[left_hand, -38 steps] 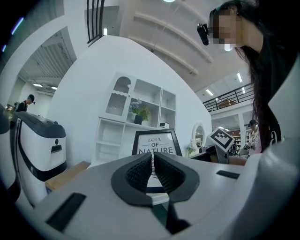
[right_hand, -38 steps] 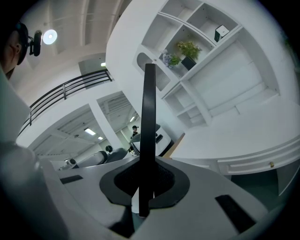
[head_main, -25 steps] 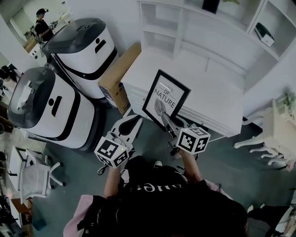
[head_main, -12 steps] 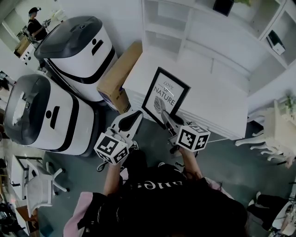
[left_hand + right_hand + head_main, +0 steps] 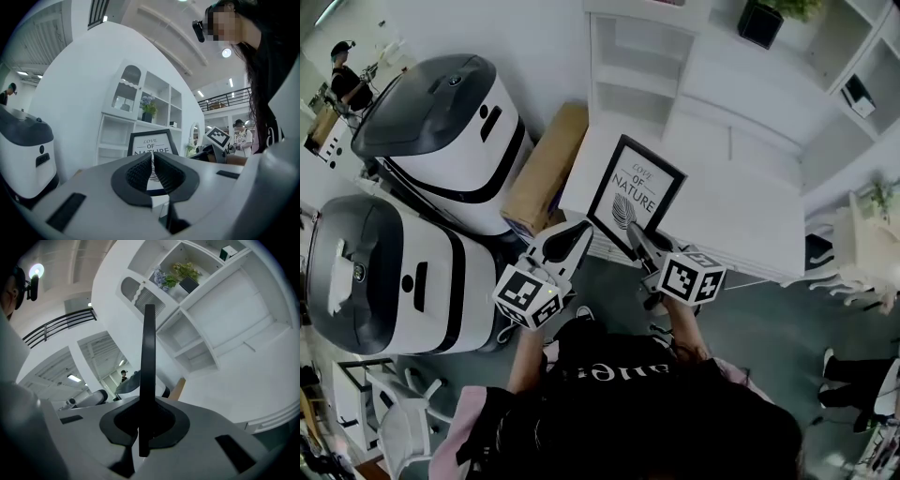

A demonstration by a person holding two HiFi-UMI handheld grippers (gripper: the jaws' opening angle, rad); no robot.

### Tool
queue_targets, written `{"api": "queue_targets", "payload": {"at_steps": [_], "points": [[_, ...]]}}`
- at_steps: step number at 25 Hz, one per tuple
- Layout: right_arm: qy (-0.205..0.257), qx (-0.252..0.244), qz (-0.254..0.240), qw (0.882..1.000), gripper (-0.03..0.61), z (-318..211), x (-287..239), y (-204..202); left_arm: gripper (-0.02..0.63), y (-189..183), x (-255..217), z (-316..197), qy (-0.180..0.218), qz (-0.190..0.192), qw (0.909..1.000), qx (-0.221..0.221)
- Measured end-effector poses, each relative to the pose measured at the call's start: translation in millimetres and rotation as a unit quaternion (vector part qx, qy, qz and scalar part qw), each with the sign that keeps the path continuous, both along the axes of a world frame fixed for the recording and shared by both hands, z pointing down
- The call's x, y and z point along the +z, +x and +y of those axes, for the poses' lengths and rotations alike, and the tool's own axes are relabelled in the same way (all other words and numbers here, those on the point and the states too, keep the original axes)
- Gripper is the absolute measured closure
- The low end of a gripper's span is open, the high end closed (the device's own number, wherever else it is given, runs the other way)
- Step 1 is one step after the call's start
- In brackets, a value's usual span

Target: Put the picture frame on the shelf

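Note:
The picture frame (image 5: 635, 195) is black-edged with a white "love of nature" print. It is held upright over the near edge of the white cabinet top (image 5: 741, 211). My right gripper (image 5: 638, 247) is shut on its lower right edge. In the right gripper view the frame (image 5: 149, 352) shows edge-on between the pads. My left gripper (image 5: 577, 230) is shut with nothing in it, just left of the frame's bottom corner and apart from it. In the left gripper view the frame (image 5: 151, 144) shows behind my left gripper (image 5: 153, 161). The white shelf unit (image 5: 639, 58) rises behind the cabinet.
Two large white-and-grey machines (image 5: 455, 131) (image 5: 389, 286) stand at the left. A cardboard box (image 5: 547, 169) leans between them and the cabinet. A potted plant (image 5: 766, 19) sits on an upper shelf. White ornate furniture (image 5: 862, 248) stands at the right. A person (image 5: 342, 80) is far off.
The head view has shifted, so the shelf and cabinet sit lower in the picture. The right gripper keeps its hold on the frame. Both grippers stay about where they were.

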State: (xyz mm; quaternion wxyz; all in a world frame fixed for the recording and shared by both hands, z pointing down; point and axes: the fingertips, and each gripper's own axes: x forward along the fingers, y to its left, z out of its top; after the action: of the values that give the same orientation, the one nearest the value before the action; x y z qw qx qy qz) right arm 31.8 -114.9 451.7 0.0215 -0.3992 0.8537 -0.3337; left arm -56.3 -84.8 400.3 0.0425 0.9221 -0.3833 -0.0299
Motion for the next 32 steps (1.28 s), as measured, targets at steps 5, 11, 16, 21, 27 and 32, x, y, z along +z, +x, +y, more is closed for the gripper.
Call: {"api": "queue_targets", "payload": {"at_steps": [5,11,16,21,27,32], "points": [[0.004,0.031,-0.003,0.999,0.517,-28,-3,-26,0.589,-31,3,-27,0.002,0.0,0.9996,0.029],[0.006,0.058,0.008,0.998,0.517,-51,-8,-33,0.588,-43,7,-51,-0.007,0.002,0.9982,0.059],[0.004,0.073,0.013,0.997,0.517,-86,-9,-32,0.588,-46,11,-76,-0.015,0.011,0.9975,0.068],[0.01,0.088,0.018,0.996,0.517,-139,-16,-36,0.589,-61,13,-103,-0.024,0.019,0.9976,0.062],[0.034,0.107,0.023,0.993,0.517,-222,-25,-32,0.588,-83,18,-148,-0.028,0.018,0.9988,0.037],[0.062,0.134,0.042,0.988,0.517,-301,-40,-8,0.588,-72,12,-203,-0.023,0.017,0.9988,0.039]]}}
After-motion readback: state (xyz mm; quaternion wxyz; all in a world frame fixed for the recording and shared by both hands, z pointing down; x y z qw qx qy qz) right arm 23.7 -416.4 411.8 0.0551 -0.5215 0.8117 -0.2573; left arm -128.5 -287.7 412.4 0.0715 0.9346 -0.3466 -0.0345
